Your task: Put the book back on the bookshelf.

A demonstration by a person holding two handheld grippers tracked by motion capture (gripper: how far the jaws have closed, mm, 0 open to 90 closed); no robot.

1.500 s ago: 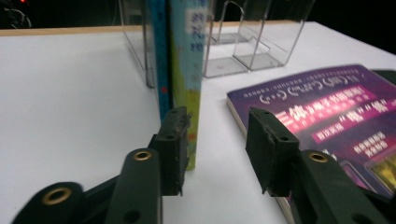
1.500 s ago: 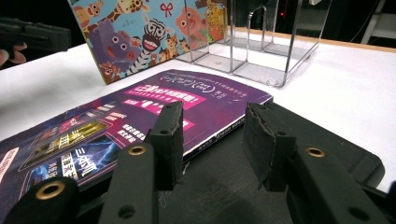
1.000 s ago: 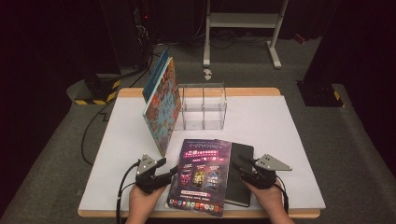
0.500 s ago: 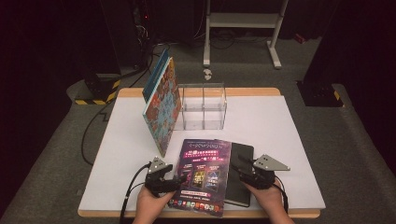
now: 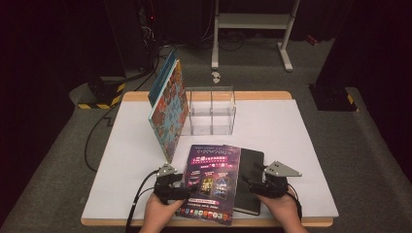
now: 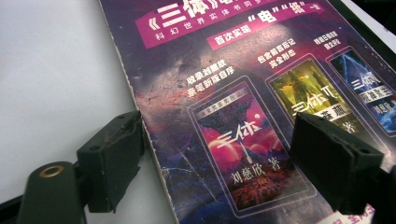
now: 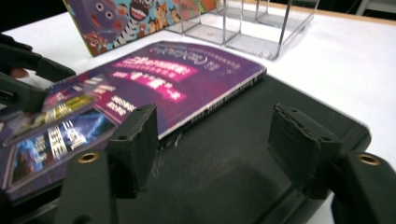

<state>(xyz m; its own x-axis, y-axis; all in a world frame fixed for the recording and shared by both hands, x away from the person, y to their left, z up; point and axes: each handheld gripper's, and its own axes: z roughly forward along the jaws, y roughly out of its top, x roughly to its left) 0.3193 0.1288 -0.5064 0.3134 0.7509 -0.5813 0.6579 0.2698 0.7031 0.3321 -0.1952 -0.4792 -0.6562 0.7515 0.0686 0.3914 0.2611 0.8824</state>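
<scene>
On my high view the white rectangular surface (image 5: 272, 141) is brightly lit from above, the surrounding room dark. My gripper views are soft; the glossy purple paperback book (image 6: 243, 116) shows glare.

My left gripper (image 5: 180, 189) has moved right across the surface (image 5: 121, 160) from beside the purple magazine (image 5: 211, 182) to its left edge. One jaw now appears to touch that edge; the other stands over the cover, jaws apart.
</scene>
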